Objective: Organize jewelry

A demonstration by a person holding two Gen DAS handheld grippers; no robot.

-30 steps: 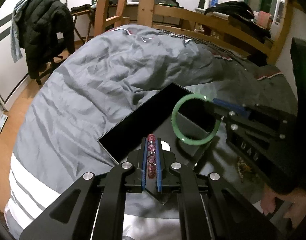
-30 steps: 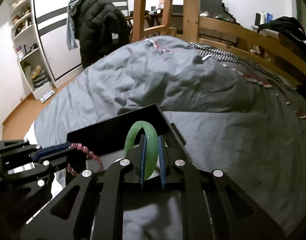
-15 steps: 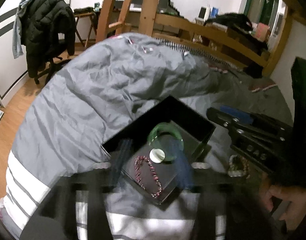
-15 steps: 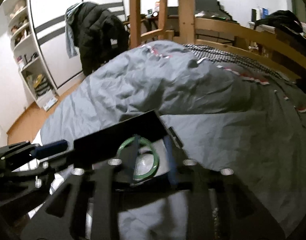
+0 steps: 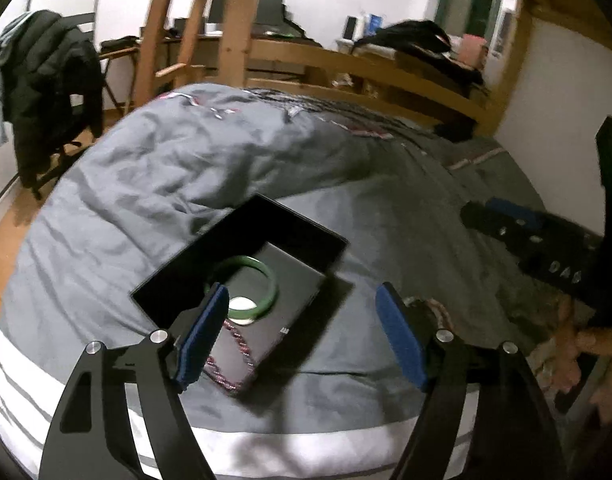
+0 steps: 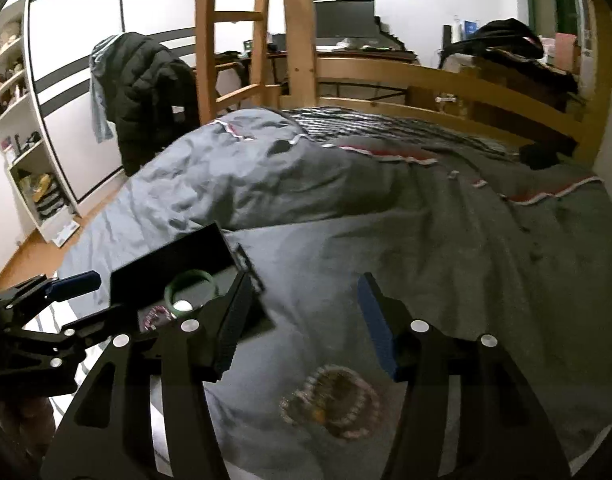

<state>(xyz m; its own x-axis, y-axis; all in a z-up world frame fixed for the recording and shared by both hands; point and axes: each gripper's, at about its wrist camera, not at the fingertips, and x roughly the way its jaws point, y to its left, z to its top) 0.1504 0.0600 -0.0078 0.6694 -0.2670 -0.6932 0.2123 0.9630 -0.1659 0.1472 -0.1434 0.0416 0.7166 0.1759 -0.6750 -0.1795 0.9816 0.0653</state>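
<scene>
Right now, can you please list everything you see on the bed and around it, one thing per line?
black box: one, black, open, on the grey duvet
green bangle: one, green, lying inside the box
red bead bracelet: one, dark red, inside the box, nearer the camera than the bangle
pale bead bracelet: one, pale and brownish, on the duvet outside the box
grey duvet: one, grey with white stripes, covers the bed
wooden bed frame: one, light wood, behind the bed
black jacket: one, black, on a chair far left
left gripper: one, black, blue pads, jaws opening, nothing between them
right gripper: one, black, jaws opening, empty
hand: one, at the right edge of the left view
</scene>
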